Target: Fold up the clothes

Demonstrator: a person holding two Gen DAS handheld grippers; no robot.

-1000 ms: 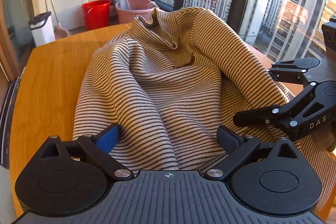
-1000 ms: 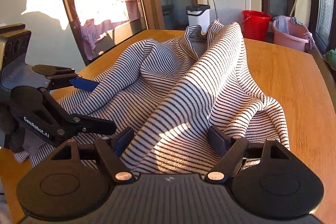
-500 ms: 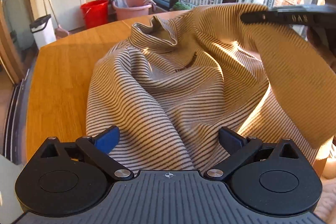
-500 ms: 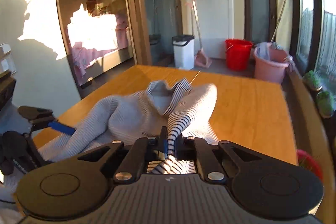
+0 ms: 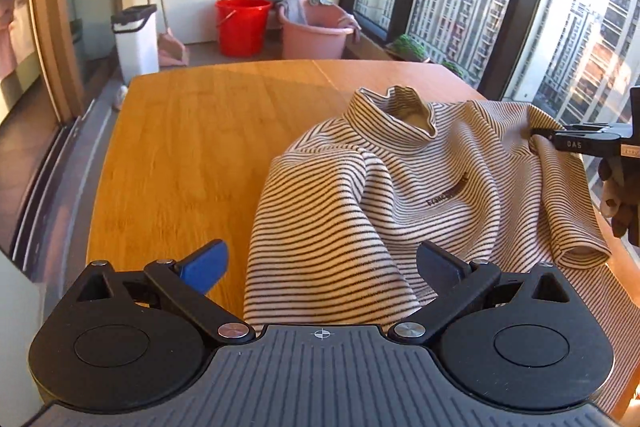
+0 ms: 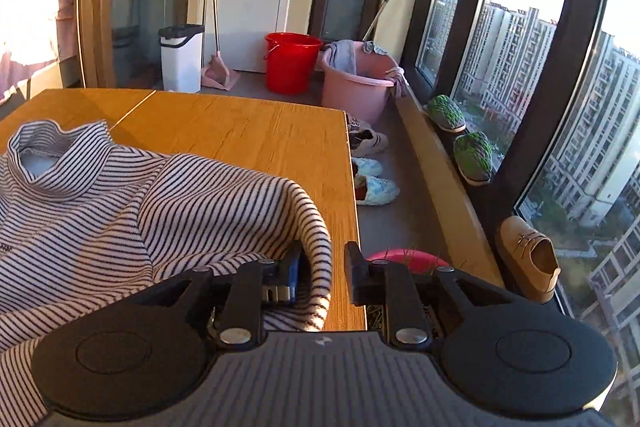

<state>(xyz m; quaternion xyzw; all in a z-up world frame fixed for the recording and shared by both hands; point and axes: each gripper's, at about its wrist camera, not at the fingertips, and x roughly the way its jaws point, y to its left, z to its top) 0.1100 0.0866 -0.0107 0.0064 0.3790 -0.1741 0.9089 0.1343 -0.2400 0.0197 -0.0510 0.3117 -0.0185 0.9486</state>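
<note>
Striped knit top point(image 5: 384, 211), cream with thin dark stripes, high collar point(image 5: 400, 111), small chest logo: lies rumpled on the orange wooden table point(image 5: 192, 147), front up, collar toward the far edge, bulk on the window side. One sleeve end point(image 5: 580, 251) hangs near the table's window-side edge.

Left gripper point(image 5: 320, 267): jaws spread wide, nothing pinched. Hem region of the top sits between and under them, pads not touching it as far as I can tell.

Right gripper point(image 6: 322, 275): jaws opening. Fold of the sleeve/shoulder fabric point(image 6: 316, 227) between them, resting against the blue pad side; gap visible to the other pad, so it reads as a release, not a grip.

Handling, my read:
- Light, soft, fully limp. No stiffness, will drape and bunch wherever unsupported.
- Knit looks grippy, not slippery; table is smooth, so the cloth will slide when dragged.
- Not fragile, but single-layer pinches will stretch it.

Where to grab: shoulder seams either side of the collar, or the two hem corners, to pull it flat first. For sleeve folds, take the cuff. Avoid mid-body pinches, they just lift a tent.
</note>
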